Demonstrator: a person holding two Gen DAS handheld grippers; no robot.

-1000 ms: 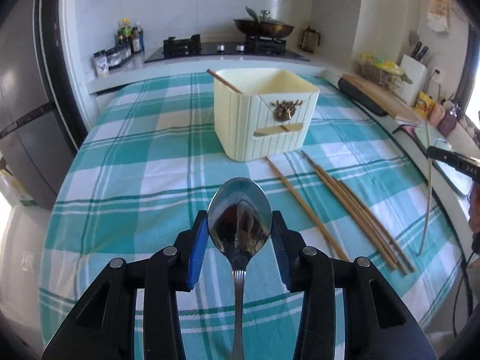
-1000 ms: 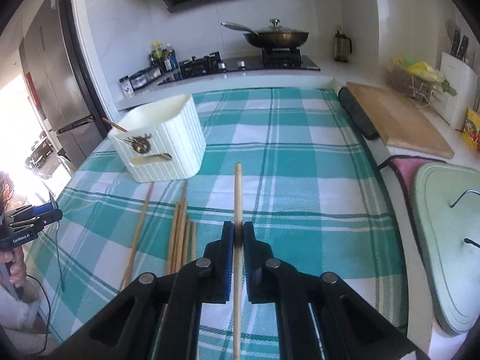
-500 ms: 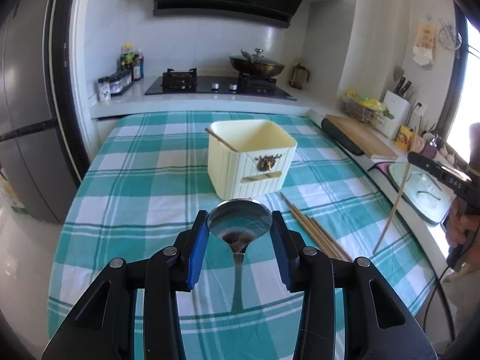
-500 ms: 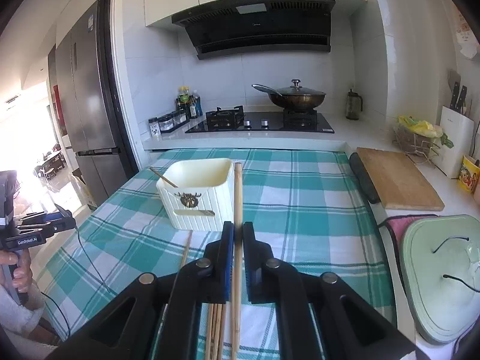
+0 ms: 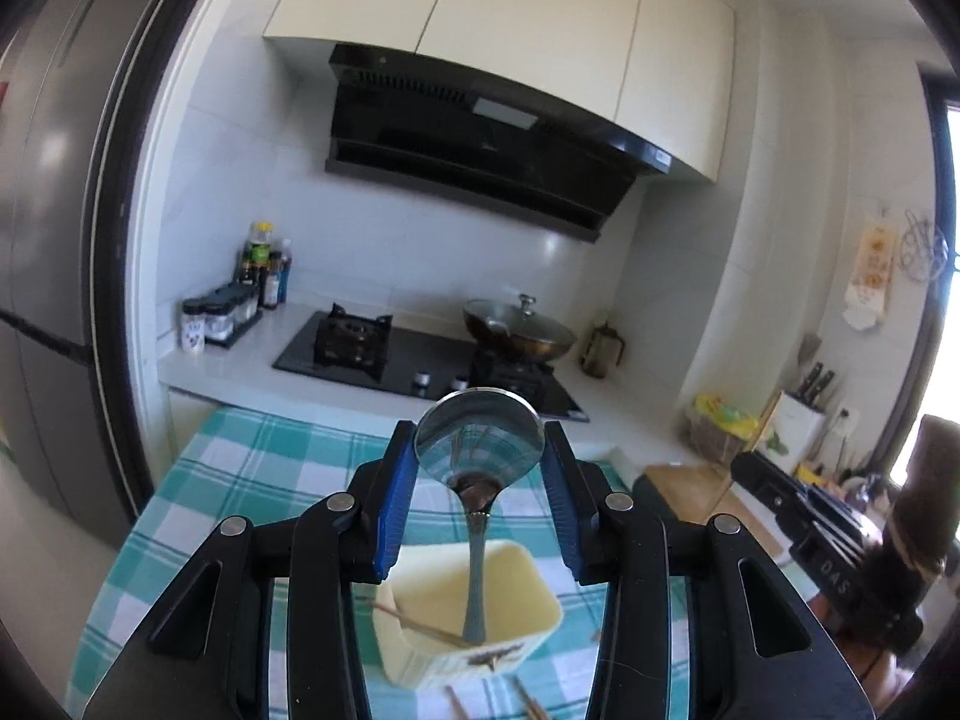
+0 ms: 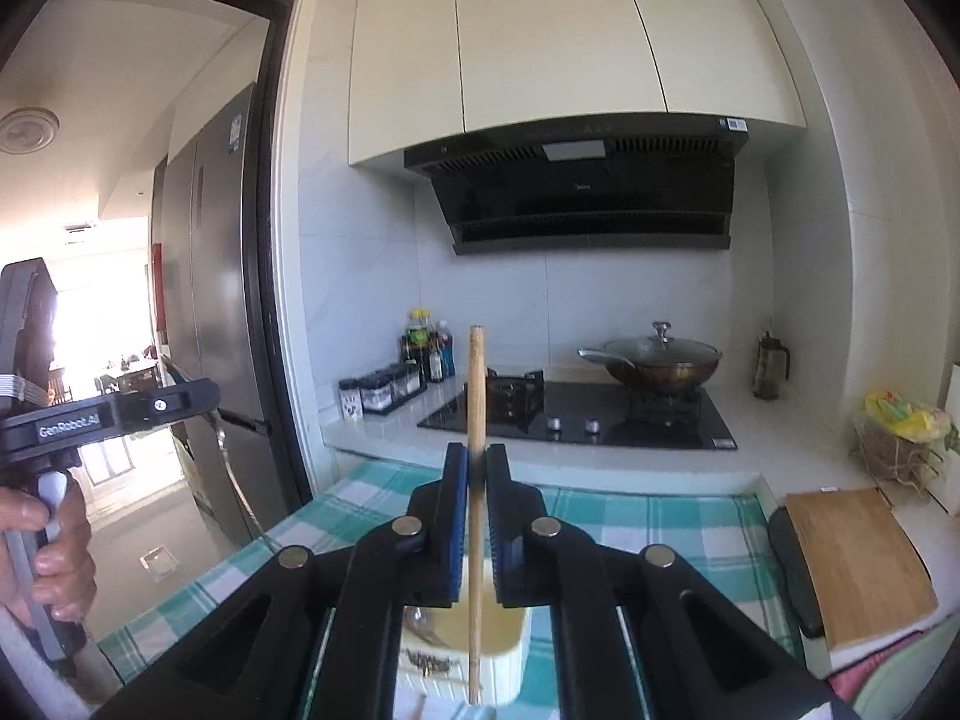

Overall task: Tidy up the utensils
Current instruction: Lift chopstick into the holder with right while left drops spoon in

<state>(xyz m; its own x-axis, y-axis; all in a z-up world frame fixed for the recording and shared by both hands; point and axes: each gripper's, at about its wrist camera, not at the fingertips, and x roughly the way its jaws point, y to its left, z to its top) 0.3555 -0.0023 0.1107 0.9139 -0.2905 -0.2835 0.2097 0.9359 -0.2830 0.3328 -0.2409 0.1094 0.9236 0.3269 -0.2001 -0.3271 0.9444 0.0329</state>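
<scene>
The left tongs [image 5: 480, 492] pinch a metal spoon [image 5: 478, 450] by the sides of its bowl, one blue pad on each edge. The spoon stands bowl up, and its handle hangs straight down toward 6 o'clock, the lower end inside the open mouth of a cream utensil box [image 5: 474, 612]. One wooden chopstick [image 5: 414, 621] already lies slanted inside that box, just at 9 o'clock of the spoon's handle end.

The right tongs [image 6: 476, 516] are pressed onto a single wooden chopstick [image 6: 476, 408], gripping it near the middle. It stands nearly upright, its thick end at 12 o'clock above the pads and its thin end at 6 o'clock over the front wall of the same box [image 6: 504, 642]; whether the tip is inside cannot be told.

The box sits on a bench covered by a teal and white checked cloth [image 5: 252, 468]. More chopsticks [image 5: 522, 702] lie on the cloth at 6 o'clock of the box in the left view. At 3 o'clock in the right view a wooden cutting board [image 6: 858, 564] rests beside the cloth. Further out, toward 12 o'clock, are the black hob [image 6: 576, 414], a lidded wok [image 6: 660, 360] and a row of bottles and jars [image 6: 414, 366].
</scene>
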